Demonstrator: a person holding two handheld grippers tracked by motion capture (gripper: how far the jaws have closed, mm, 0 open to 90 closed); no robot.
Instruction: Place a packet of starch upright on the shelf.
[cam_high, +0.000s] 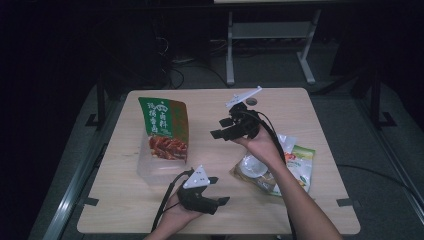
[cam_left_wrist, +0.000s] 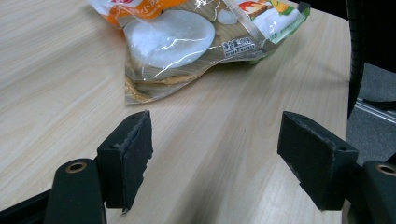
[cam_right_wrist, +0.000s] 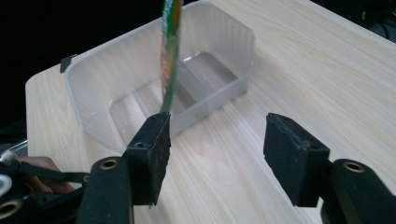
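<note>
Green packet (cam_high: 164, 128) stands in the clear tub (cam_high: 150, 171).
Your right gripper (cam_high: 226, 128) and left gripper (cam_high: 218, 190) gape empty; take the mochi bag (cam_high: 280, 170) squarely.

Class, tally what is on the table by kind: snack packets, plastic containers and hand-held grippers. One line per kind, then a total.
Snack packets: 2, the green packet standing in the container and the clear packet lying flat.
Plastic containers: 1, the clear tub.
Grippers: 2, the left gripper and the right gripper, both open.
Total: 5
</note>
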